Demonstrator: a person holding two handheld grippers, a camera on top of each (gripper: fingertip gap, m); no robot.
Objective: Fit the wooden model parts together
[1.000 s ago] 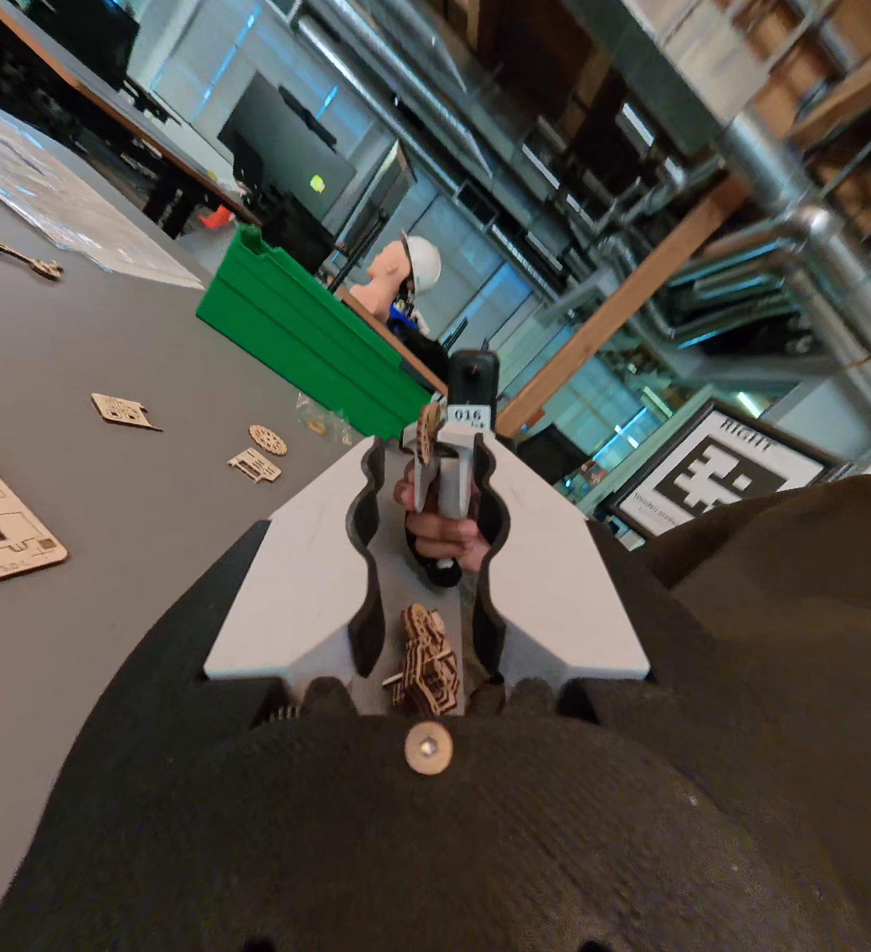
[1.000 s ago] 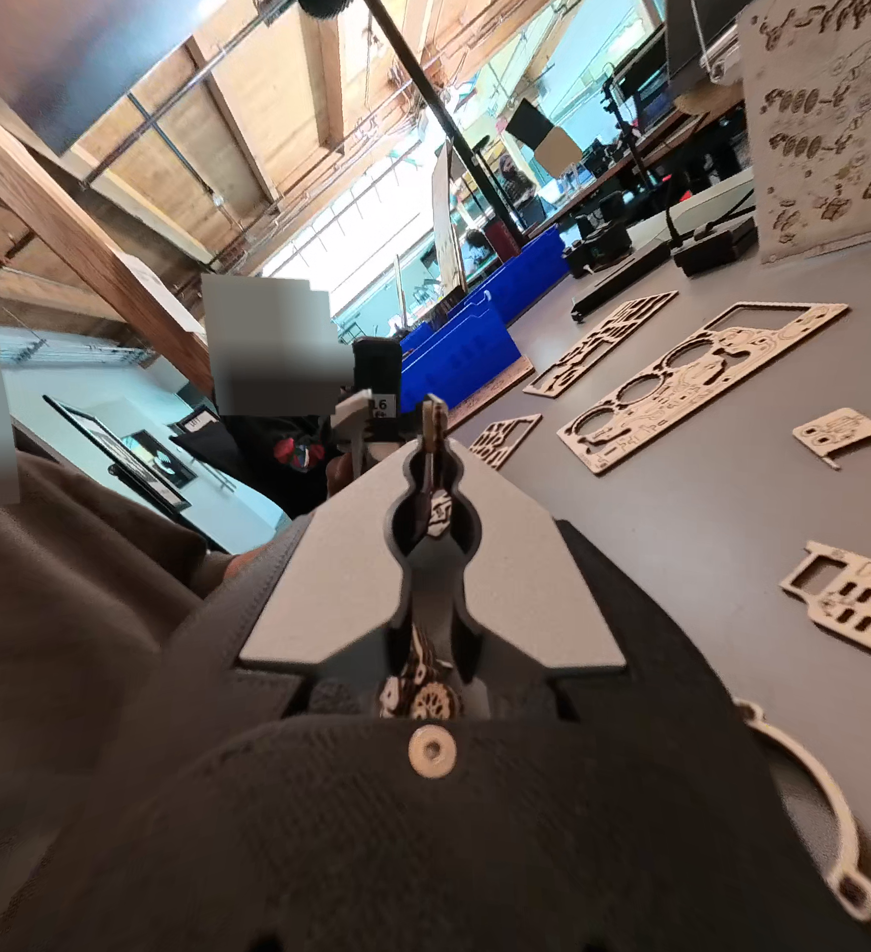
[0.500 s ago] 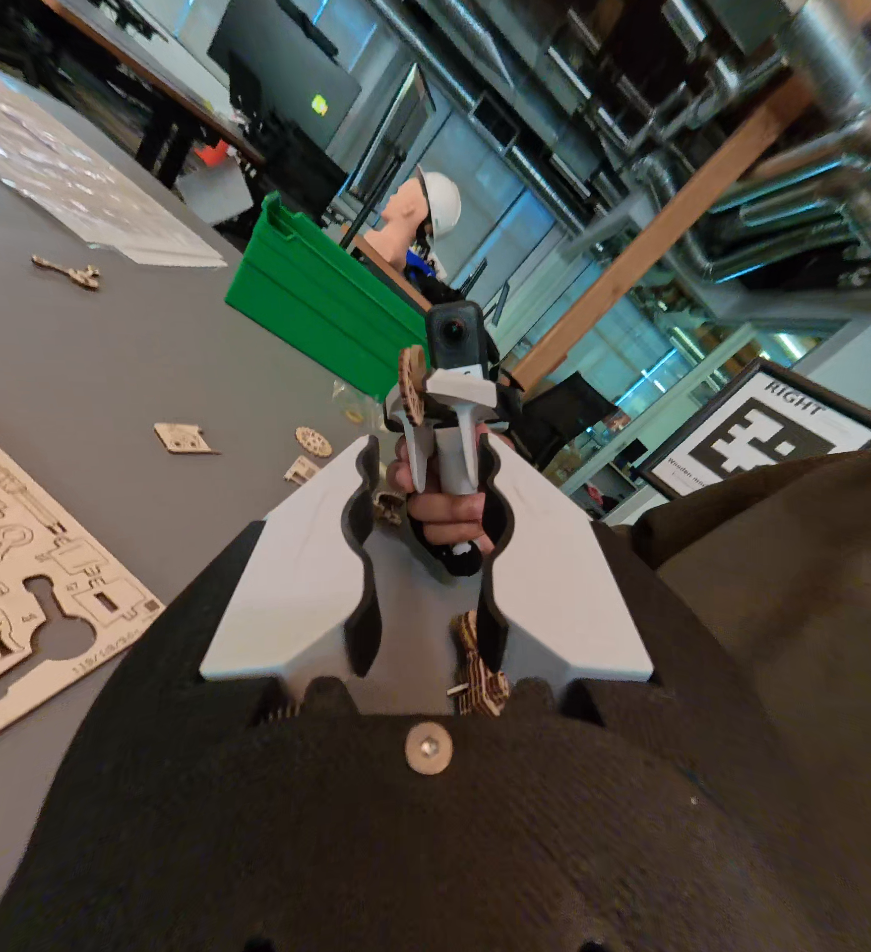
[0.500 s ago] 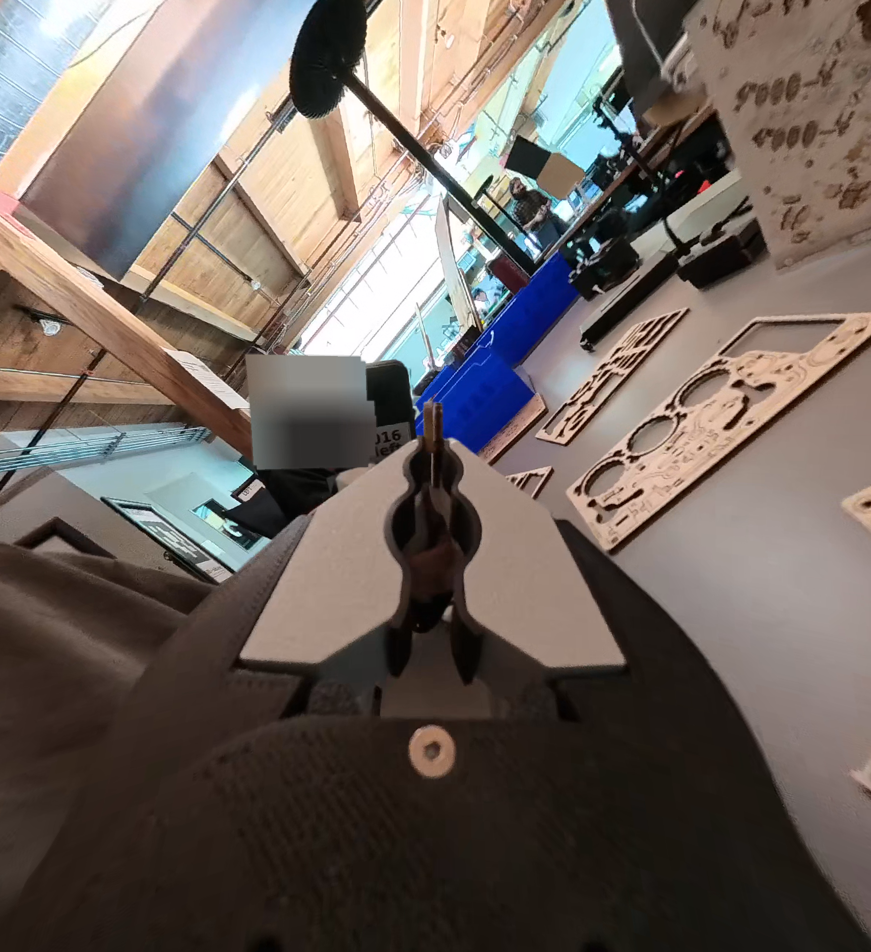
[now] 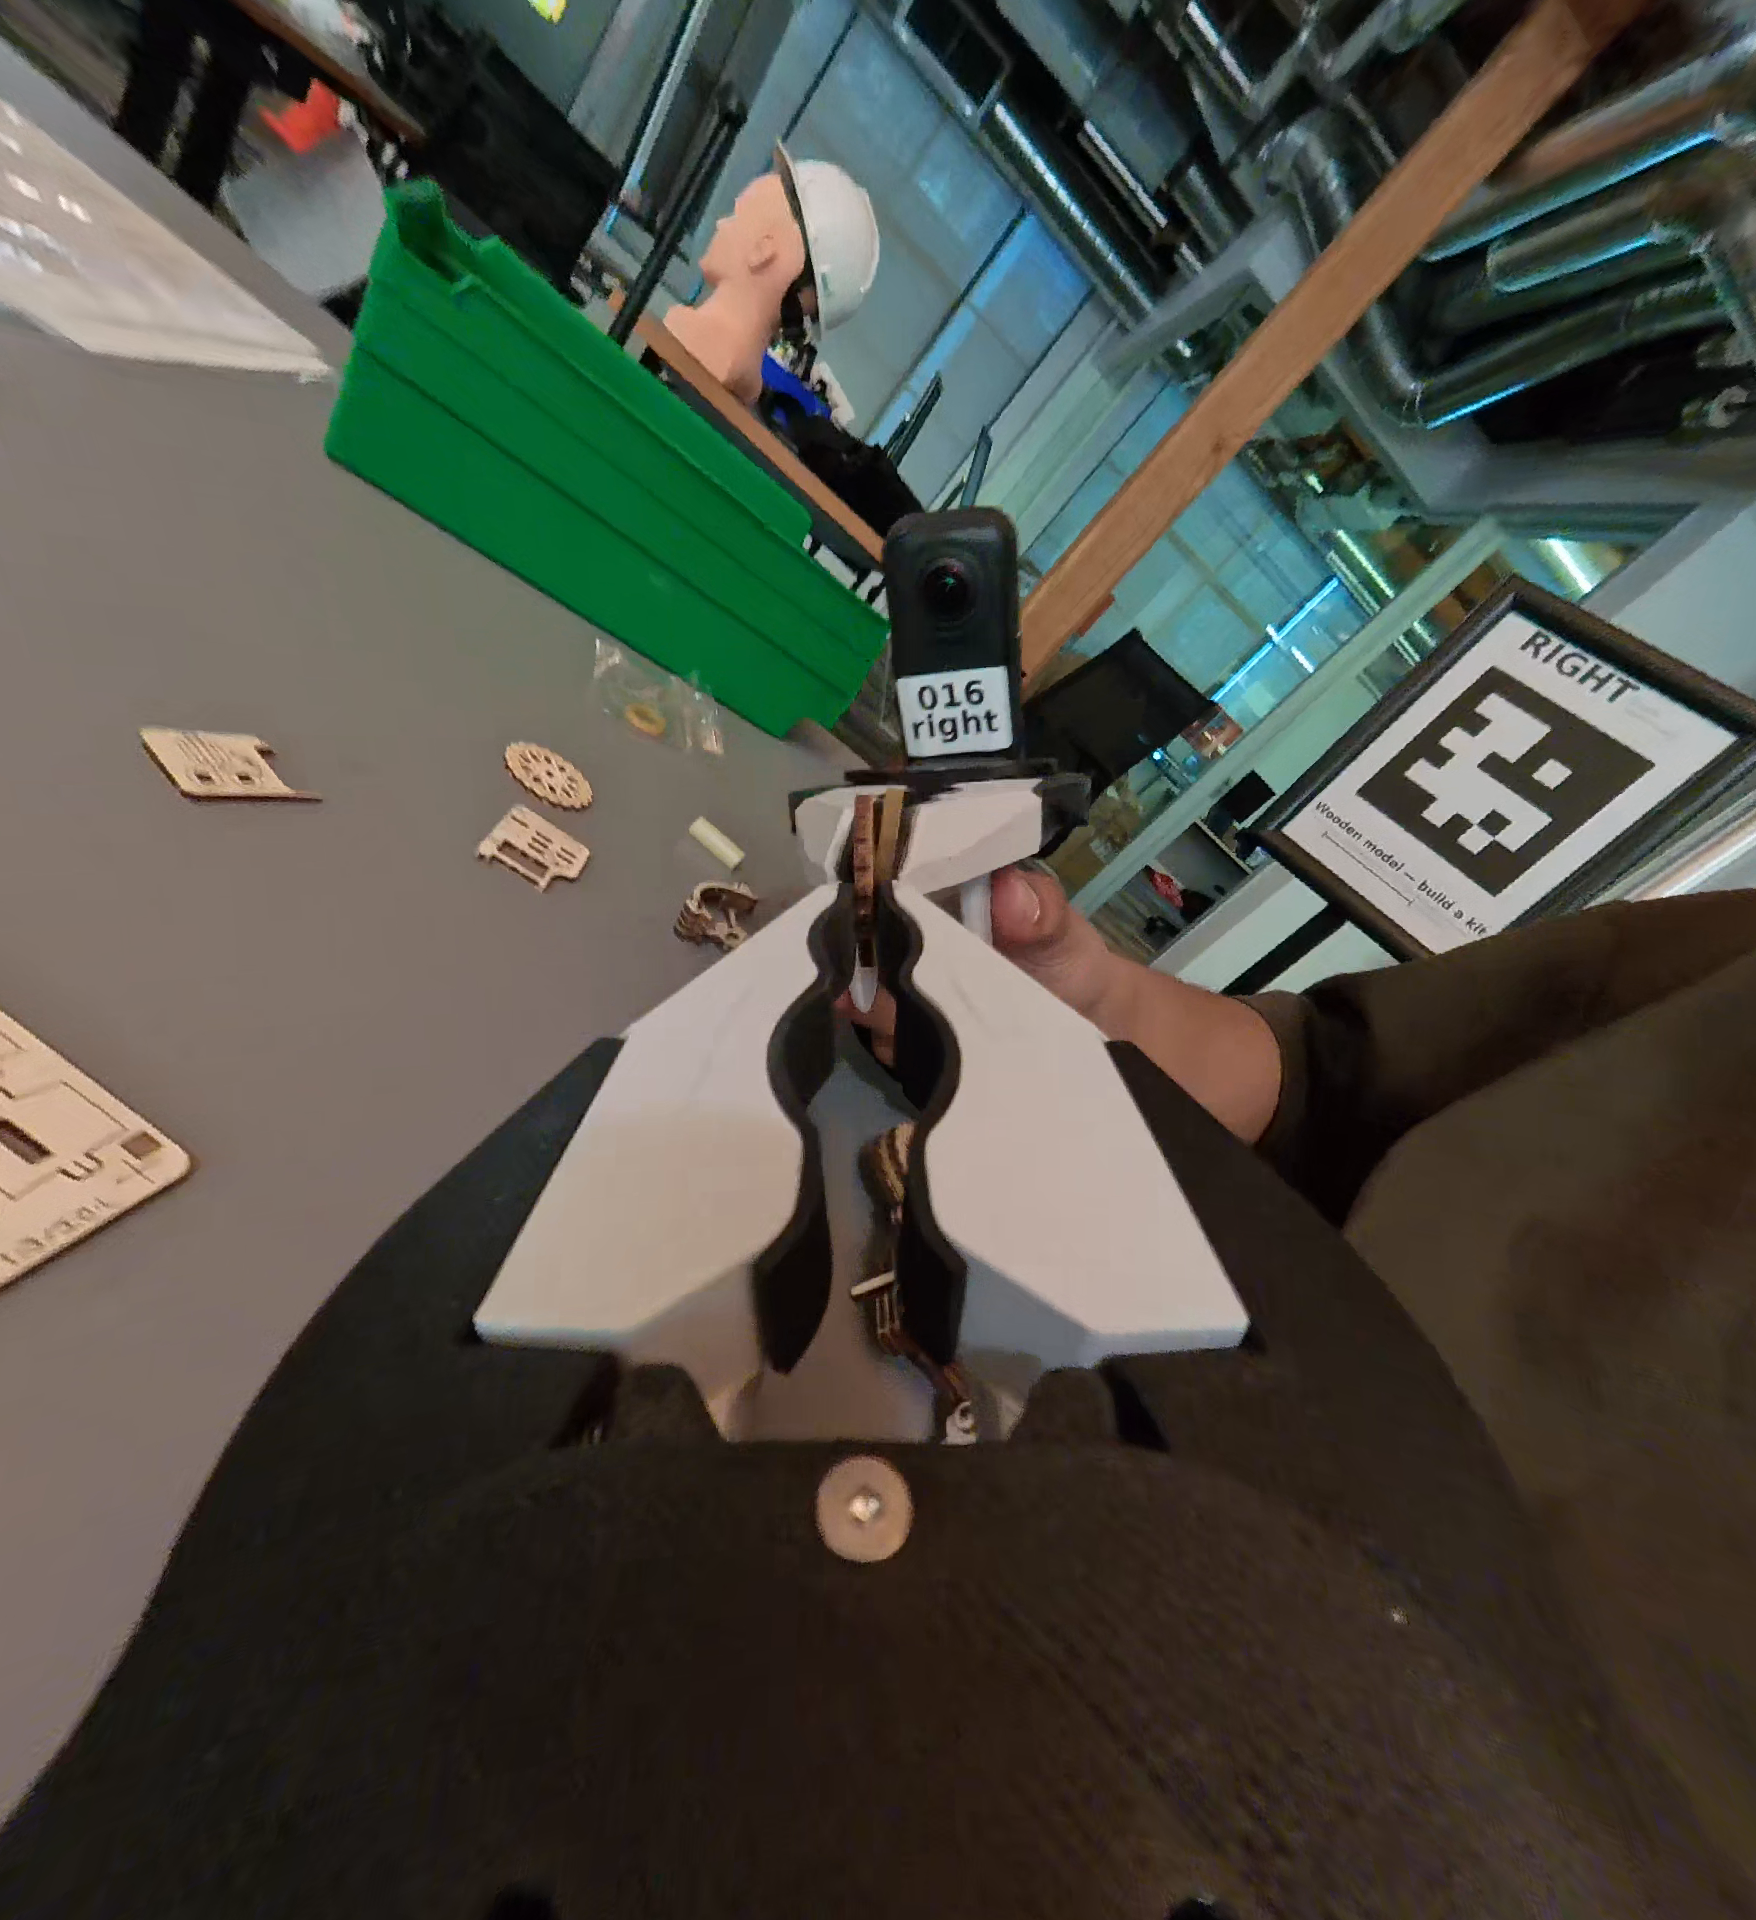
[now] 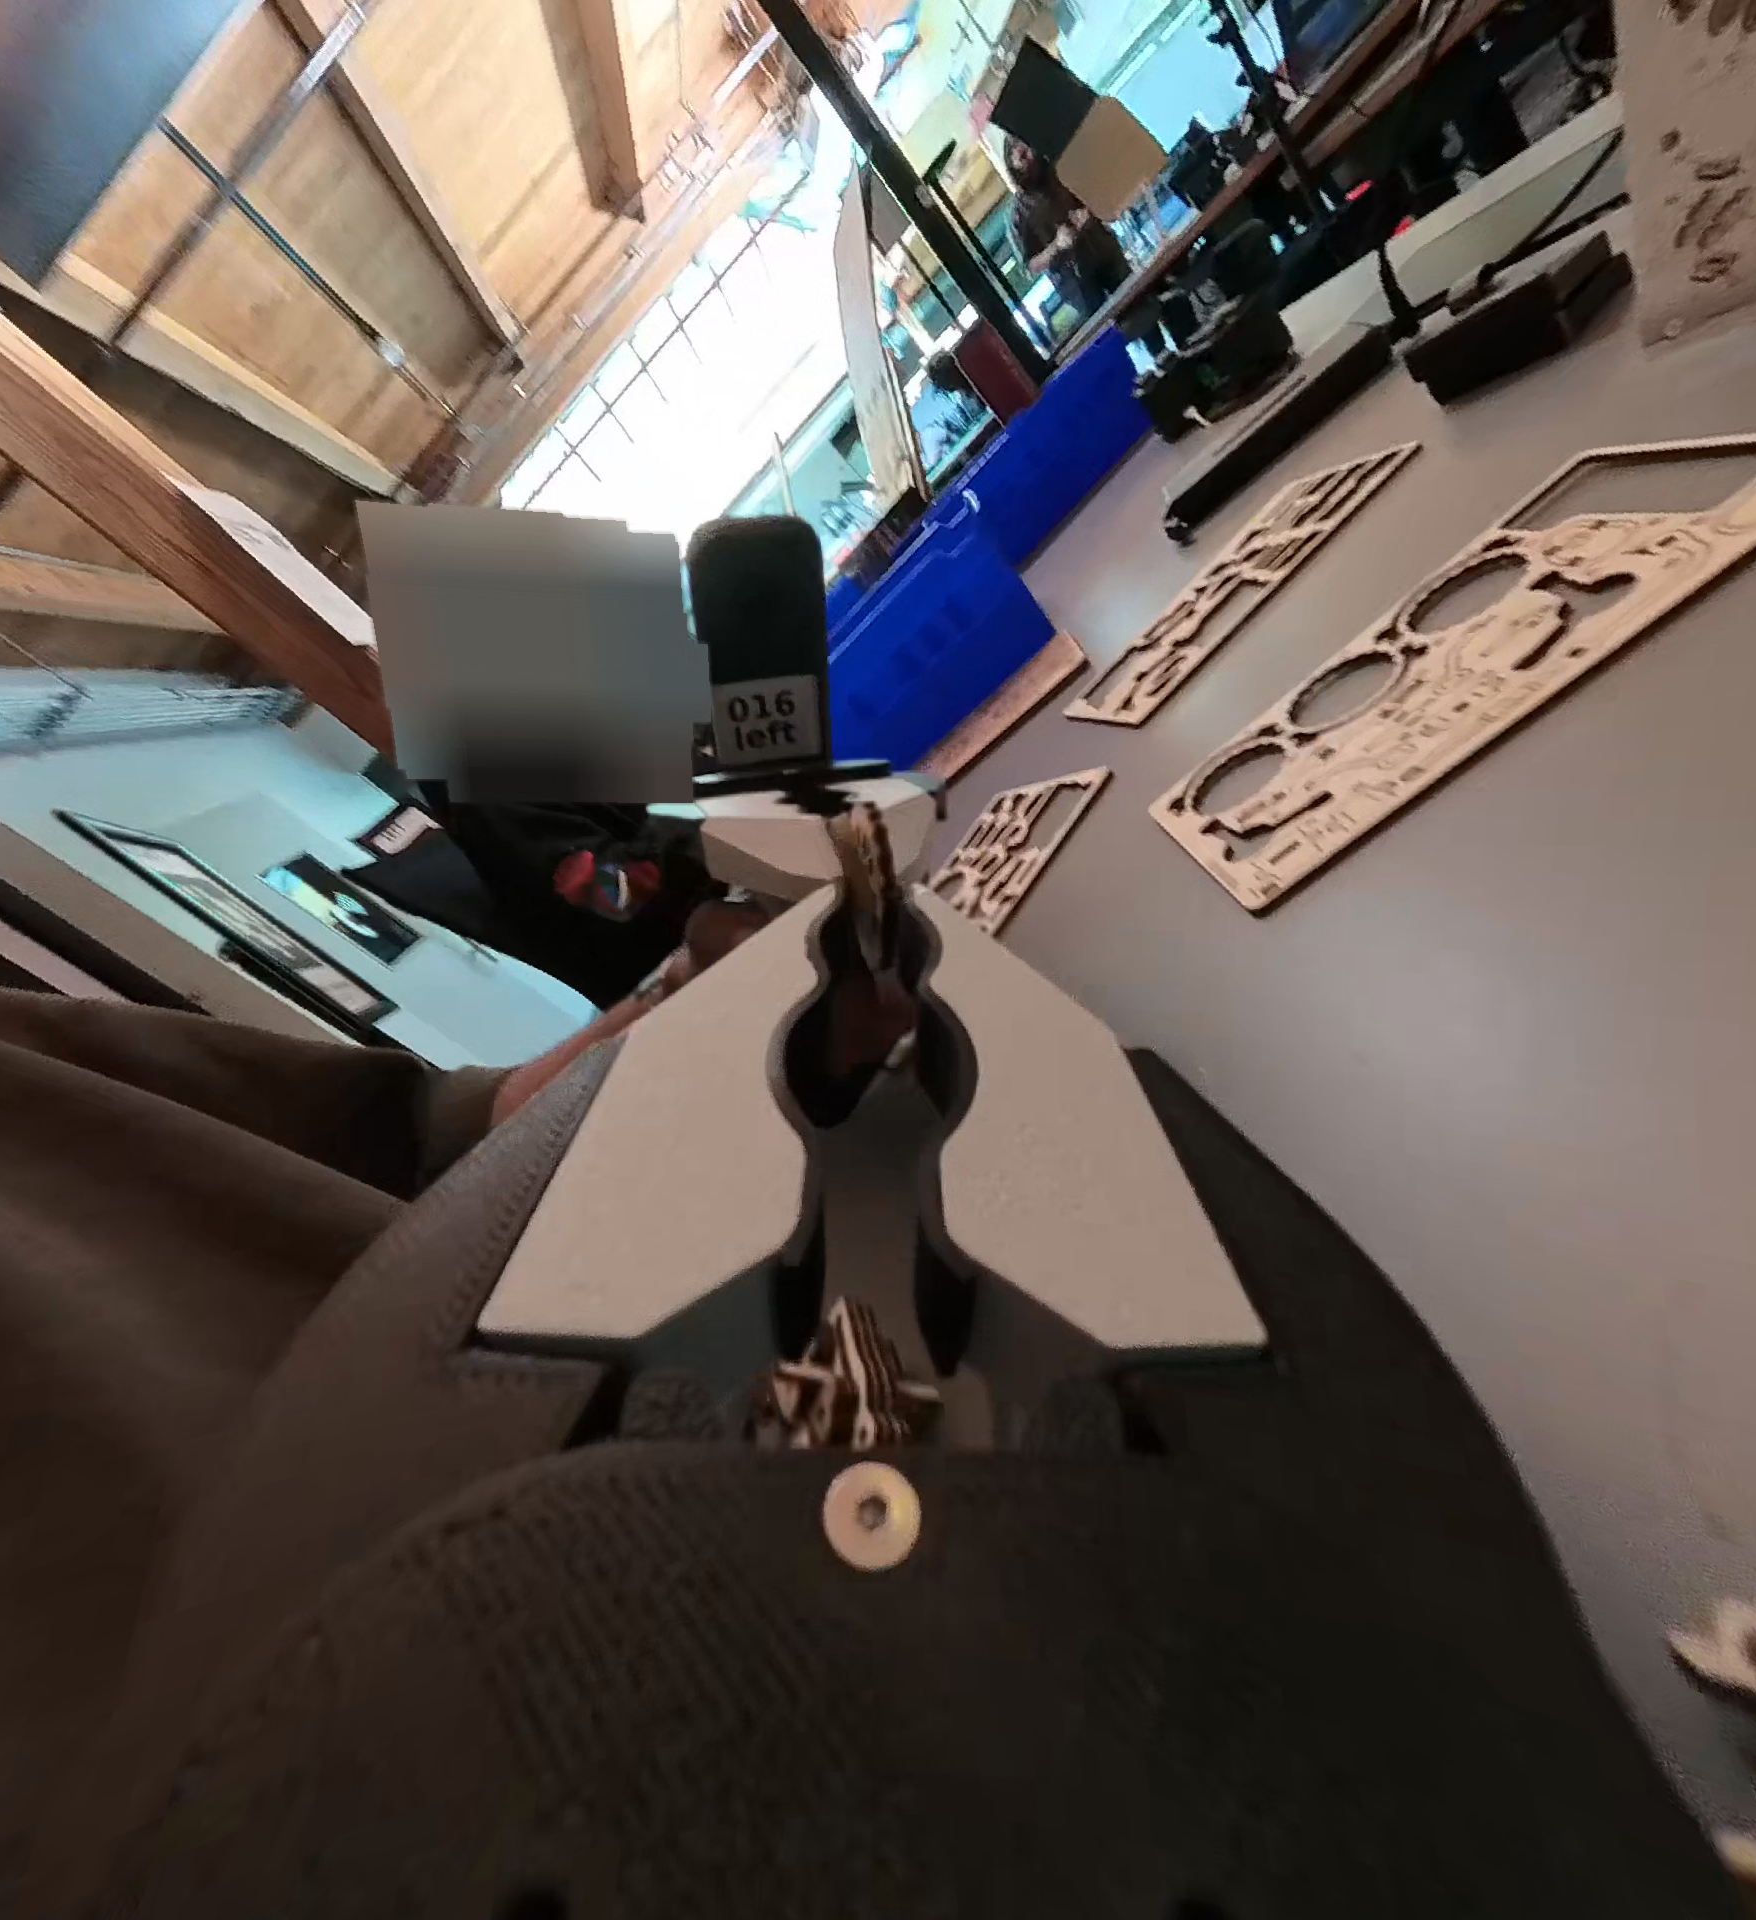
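Left gripper (image 5: 866, 925): fingers nearly closed, pinching wooden model part (image 5: 863, 873) edge-on, frame centre | Right gripper (image 6: 866, 925): fingers close-set, clamping a second wooden piece (image 6: 866, 862), tips meeting | Loose gear (image 5: 548, 775), grey table (image 5: 230, 935), left of centre.

The right gripper (image 6: 869, 914) pinches a thin wooden part (image 6: 866, 868) edge-on — nose to nose with the left gripper (image 6: 820, 831); cut-out wooden sheets (image 6: 1456, 707) lie on the grey table (image 6: 1373, 1039).

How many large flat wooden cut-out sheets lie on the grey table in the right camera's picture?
3: one with round holes, one farther back, one small beside the gripper tips. Others may be hidden.
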